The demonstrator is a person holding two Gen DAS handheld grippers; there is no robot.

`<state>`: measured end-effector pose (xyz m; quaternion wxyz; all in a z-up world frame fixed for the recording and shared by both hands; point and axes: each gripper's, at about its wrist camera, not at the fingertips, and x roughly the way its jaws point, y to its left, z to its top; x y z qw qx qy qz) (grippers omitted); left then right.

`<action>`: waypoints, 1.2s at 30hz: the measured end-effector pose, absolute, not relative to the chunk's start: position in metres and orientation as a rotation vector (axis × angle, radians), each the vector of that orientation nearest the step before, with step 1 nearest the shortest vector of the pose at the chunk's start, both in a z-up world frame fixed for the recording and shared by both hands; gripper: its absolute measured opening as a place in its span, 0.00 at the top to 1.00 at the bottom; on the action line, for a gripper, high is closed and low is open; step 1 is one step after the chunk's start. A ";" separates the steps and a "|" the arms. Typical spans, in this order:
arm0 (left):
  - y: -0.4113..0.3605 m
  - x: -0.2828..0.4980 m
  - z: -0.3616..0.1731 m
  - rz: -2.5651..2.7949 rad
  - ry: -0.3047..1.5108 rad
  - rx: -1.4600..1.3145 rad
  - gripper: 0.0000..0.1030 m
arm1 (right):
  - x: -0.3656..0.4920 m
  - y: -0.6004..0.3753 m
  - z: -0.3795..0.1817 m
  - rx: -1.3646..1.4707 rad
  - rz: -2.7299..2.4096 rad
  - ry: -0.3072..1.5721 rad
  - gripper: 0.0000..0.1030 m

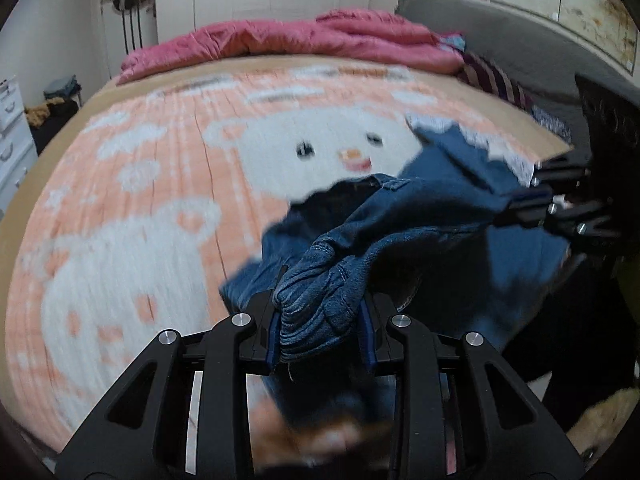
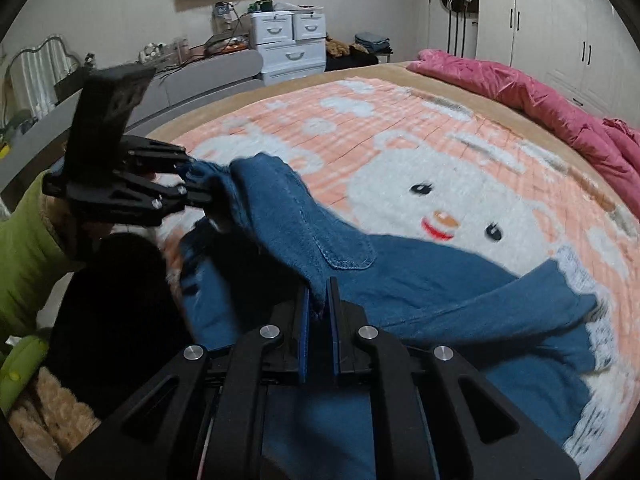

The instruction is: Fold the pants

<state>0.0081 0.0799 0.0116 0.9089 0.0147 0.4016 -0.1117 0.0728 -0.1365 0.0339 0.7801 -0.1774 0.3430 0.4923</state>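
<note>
Blue denim pants (image 2: pixel 420 280) hang lifted over a bed, held at two points of one end, the rest trailing onto the blanket. My left gripper (image 1: pixel 322 320) is shut on a thick bunch of the pants (image 1: pixel 320 300), its blue pads pressing the bundled fabric from both sides. My right gripper (image 2: pixel 319 312) is shut on a thin edge of the denim near a stitched pocket. Each gripper shows in the other's view: the right gripper (image 1: pixel 520 210) at the right edge, the left gripper (image 2: pixel 200 188) at the left, both clamped on cloth.
A peach and white blanket (image 1: pixel 140 200) with a bear face covers the bed. A pink quilt (image 1: pixel 300 40) lies along the far edge. White drawers (image 2: pixel 290 50) and wardrobes (image 2: pixel 560 20) line the walls. A green sleeve (image 2: pixel 20 260) of a person is at left.
</note>
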 end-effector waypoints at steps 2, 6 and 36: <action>0.077 0.001 0.008 -0.231 0.833 0.047 0.79 | 0.064 -0.134 0.026 -0.389 1.076 0.753 0.93; 0.080 -0.014 -0.006 -0.223 0.865 0.027 0.76 | 0.044 -0.129 0.009 -0.409 1.104 0.787 0.93; 0.032 -0.014 -0.029 -0.150 0.948 0.000 0.51 | 0.035 -0.142 -0.004 -0.334 1.140 0.824 0.63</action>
